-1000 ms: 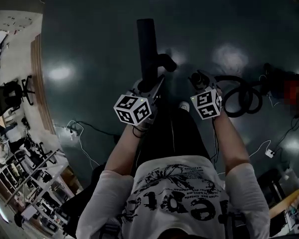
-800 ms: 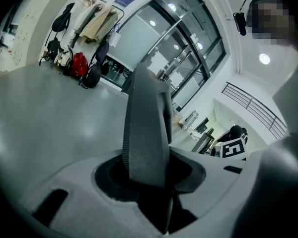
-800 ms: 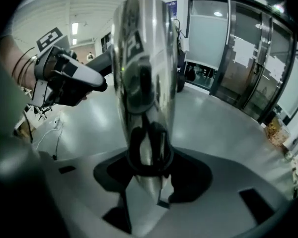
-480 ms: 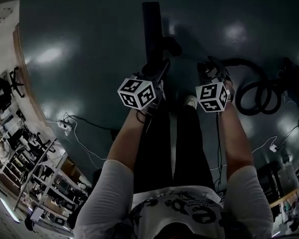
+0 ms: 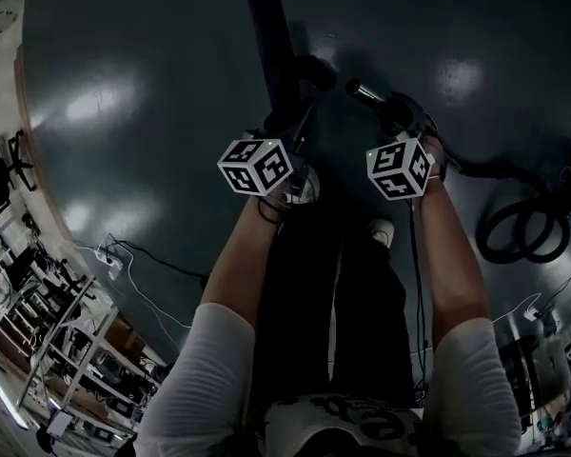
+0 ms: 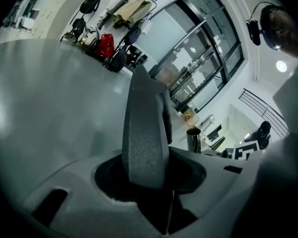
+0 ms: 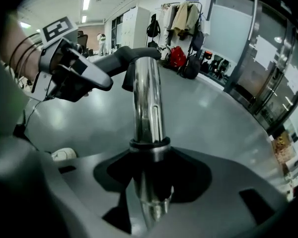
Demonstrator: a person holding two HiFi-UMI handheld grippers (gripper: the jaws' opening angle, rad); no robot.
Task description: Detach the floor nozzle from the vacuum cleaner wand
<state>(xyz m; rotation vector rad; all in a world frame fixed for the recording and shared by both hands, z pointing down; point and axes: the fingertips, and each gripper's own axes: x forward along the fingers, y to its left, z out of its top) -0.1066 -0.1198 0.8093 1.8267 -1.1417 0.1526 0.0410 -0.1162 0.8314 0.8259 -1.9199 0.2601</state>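
The black floor nozzle (image 5: pixel 271 46) lies lengthwise ahead of me, low over the dark floor. My left gripper (image 5: pixel 285 127) is shut on its rear part; in the left gripper view the nozzle (image 6: pixel 145 133) stands edge-on between the jaws. My right gripper (image 5: pixel 402 127) is shut on the chrome wand (image 7: pixel 148 98). The wand's open end (image 5: pixel 355 89) points toward the nozzle's curved neck (image 5: pixel 316 69) and, in the head view, stands a small gap away from it. That same open end (image 6: pixel 193 139) shows to the right of the nozzle in the left gripper view.
A black hose (image 5: pixel 523 222) coils on the floor at the right. Thin cables (image 5: pixel 143 255) run at the lower left near shelving (image 5: pixel 48 350). My shoe (image 5: pixel 379 228) is below the right gripper. Coats and bags (image 6: pixel 107 43) hang by the far glass wall.
Both grippers have sunk toward the floor with the nozzle and the wand still gripped. The wand's open end now shows beside the nozzle neck. The hose lies farther right.
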